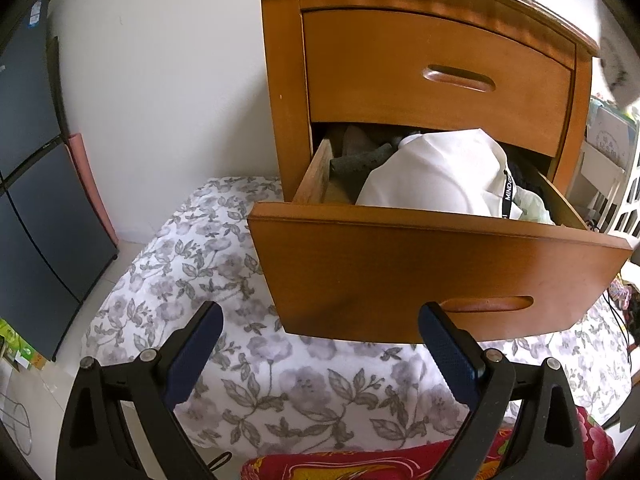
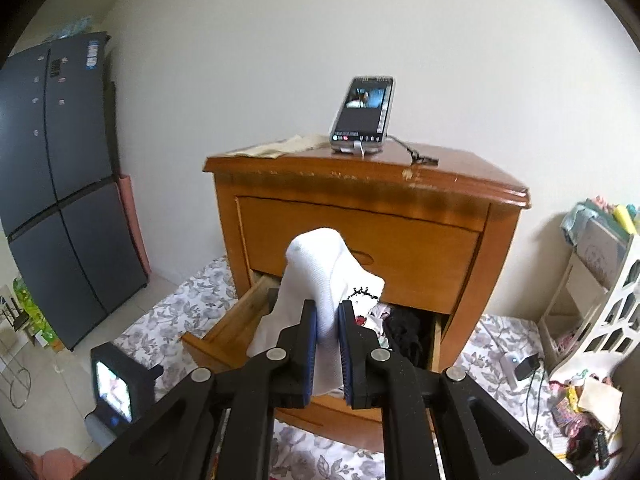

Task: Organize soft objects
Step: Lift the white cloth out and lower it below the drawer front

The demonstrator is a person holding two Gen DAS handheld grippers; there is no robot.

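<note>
My right gripper (image 2: 328, 312) is shut on a white sock (image 2: 316, 268) that stands up between its blue pads, in the air in front of the wooden nightstand (image 2: 360, 220). The lower drawer (image 1: 440, 272) is pulled out and holds a white garment (image 1: 436, 176), dark clothes (image 1: 360, 164) and other fabric. My left gripper (image 1: 320, 320) hangs open just before the drawer front, nothing between its fingers. In the right wrist view the open drawer (image 2: 216, 332) sits below the sock. The white blur at the left wrist view's right edge may be the sock (image 1: 616, 68).
A floral sheet (image 1: 224, 272) covers the floor under the nightstand. A dark fridge (image 2: 60, 184) stands at left. A phone (image 2: 364, 114) and a cloth (image 2: 272, 146) rest on the nightstand top. A white shelf (image 2: 592, 292) and clutter (image 2: 580, 404) lie at right. A red patterned fabric (image 1: 360, 460) lies below.
</note>
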